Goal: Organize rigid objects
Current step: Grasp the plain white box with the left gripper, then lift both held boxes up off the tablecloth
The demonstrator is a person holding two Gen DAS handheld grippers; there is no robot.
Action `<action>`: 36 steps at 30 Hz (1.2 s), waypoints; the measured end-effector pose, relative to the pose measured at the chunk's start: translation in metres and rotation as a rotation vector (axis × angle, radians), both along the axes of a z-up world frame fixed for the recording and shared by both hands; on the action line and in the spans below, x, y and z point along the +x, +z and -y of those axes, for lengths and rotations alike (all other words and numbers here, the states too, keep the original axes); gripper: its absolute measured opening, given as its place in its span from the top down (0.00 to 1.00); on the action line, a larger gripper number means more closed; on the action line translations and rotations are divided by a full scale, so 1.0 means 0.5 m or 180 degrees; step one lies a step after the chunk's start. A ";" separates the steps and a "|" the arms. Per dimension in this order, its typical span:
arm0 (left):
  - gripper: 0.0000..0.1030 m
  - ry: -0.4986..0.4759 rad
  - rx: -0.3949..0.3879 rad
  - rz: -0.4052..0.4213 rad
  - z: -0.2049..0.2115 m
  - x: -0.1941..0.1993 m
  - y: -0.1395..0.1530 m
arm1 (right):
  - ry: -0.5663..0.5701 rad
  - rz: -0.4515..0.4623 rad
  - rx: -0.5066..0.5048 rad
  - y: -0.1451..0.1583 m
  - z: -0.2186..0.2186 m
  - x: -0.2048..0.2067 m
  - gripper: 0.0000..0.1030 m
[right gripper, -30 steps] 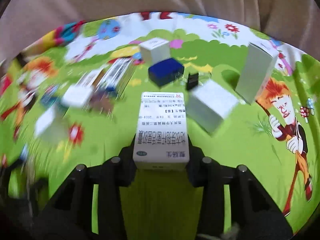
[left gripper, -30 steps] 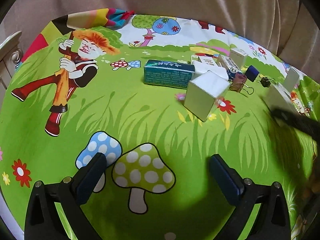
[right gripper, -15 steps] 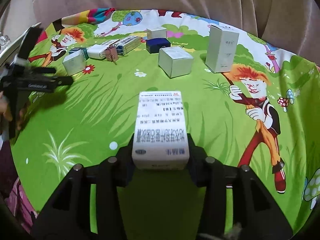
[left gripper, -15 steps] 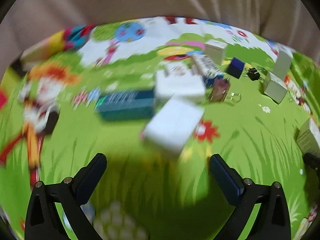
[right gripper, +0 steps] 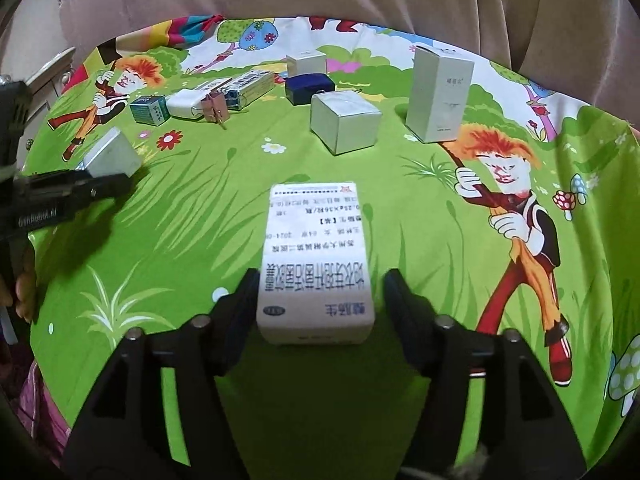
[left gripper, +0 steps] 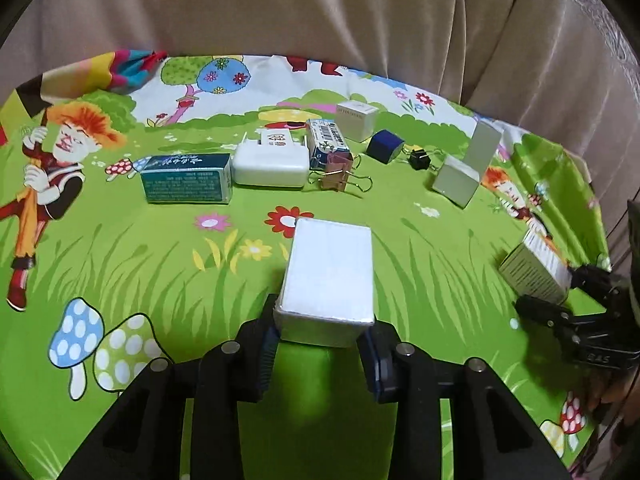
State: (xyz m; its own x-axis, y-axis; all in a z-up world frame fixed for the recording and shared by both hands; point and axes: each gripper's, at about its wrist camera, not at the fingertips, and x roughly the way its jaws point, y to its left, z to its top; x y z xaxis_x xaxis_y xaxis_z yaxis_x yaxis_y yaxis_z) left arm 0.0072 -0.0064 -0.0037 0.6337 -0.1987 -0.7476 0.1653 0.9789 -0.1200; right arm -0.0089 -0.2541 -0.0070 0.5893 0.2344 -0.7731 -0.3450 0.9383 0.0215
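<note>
Progress looks early: most boxes lie loose along the far edge of the cartoon cloth (left gripper: 400,240), among them the teal box (left gripper: 187,178), the white adapter (left gripper: 272,166) and the tall carton (right gripper: 438,94). The left gripper (left gripper: 324,354) is closing on a plain white box (left gripper: 330,276) mid-cloth, pads at its sides. The right gripper (right gripper: 316,300) is opening; the printed medicine box (right gripper: 316,260) lies between its parted jaws near the front edge.

The printed box (left gripper: 534,266) at the cloth's (left gripper: 160,264) right edge is partly hidden by the right gripper (left gripper: 560,300).
</note>
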 end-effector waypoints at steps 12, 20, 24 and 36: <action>0.15 -0.0112 0.0454 -0.0114 0.035 0.028 -0.008 | 0.0175 -0.0250 -0.0115 -0.003 -0.014 0.044 0.09; 0.66 -0.0020 0.0378 0.0044 0.028 0.014 0.002 | 0.0194 -0.0286 -0.0162 0.014 -0.018 0.069 0.57; 0.66 -0.0042 0.0393 0.0079 0.039 -0.026 0.001 | 0.0110 -0.0138 -0.0197 0.016 -0.031 0.009 0.58; 0.66 0.0229 0.0493 0.0754 0.081 -0.158 0.131 | -0.0659 0.1081 0.0284 0.122 0.014 -0.155 0.58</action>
State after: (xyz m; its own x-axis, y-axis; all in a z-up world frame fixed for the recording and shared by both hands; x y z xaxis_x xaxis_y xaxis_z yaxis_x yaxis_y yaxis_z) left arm -0.0715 -0.0472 0.0619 0.8025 -0.0418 -0.5952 0.1004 0.9928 0.0656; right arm -0.0862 -0.2611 0.0543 0.8494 0.1414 -0.5084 -0.1505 0.9883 0.0234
